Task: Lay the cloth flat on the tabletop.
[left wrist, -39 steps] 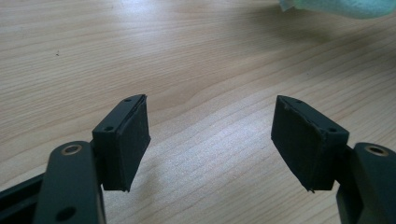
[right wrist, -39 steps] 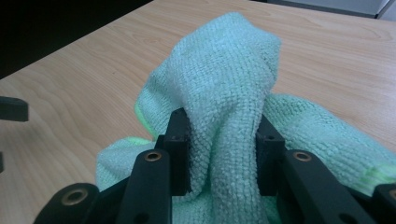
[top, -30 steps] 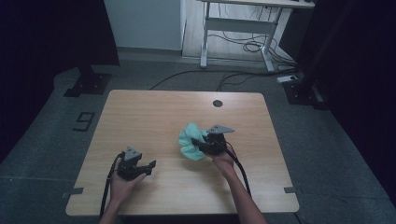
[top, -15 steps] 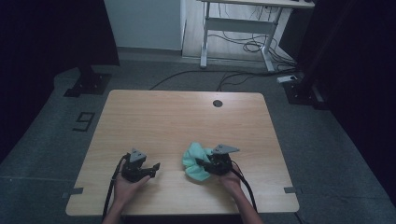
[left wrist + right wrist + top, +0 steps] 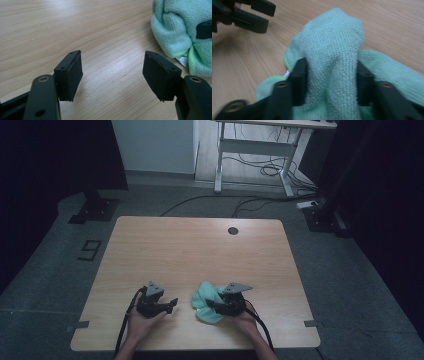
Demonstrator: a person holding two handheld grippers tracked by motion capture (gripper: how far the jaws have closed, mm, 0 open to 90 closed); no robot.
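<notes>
Nearest you, your forearms come in over the near edge of the table [image 5: 200, 245], a pale wood-grain laminate top, smooth and matte, rectangular with rounded corners.

Your left gripper [image 5: 112, 75] rests low at the near edge, left of the cloth. Its jaws stand wide apart with only bare wood between them. The pads are flat black rubbery blocks on hard black plastic arms, with brass-coloured pivot pins. On top sits a grey three-cornered plate, and a black cable trails back toward you.

Just right of it lies the cloth [image 5: 332, 50]: a mint-green microfibre towel, nubby looped pile, soft and bunched into a rounded heap with deep folds. A small white tag peeps out at a fold, and a brighter lime edge shows along one hem. The cloth sits on the table at its near edge, a little right of the middle.

Your right gripper [image 5: 212, 304] has its jaws around one raised ridge of the cloth. They have just been opening; the ridge fills the gap and the pads still touch its sides, though how firmly they press you cannot tell.

That ridge runs straight ahead along the right gripper's jaws, pointing toward the left gripper. In the high view the heap's long axis runs roughly near to far.

Beyond the cloth, near the table's far edge, is a round dark grommet [image 5: 233, 230].
</notes>
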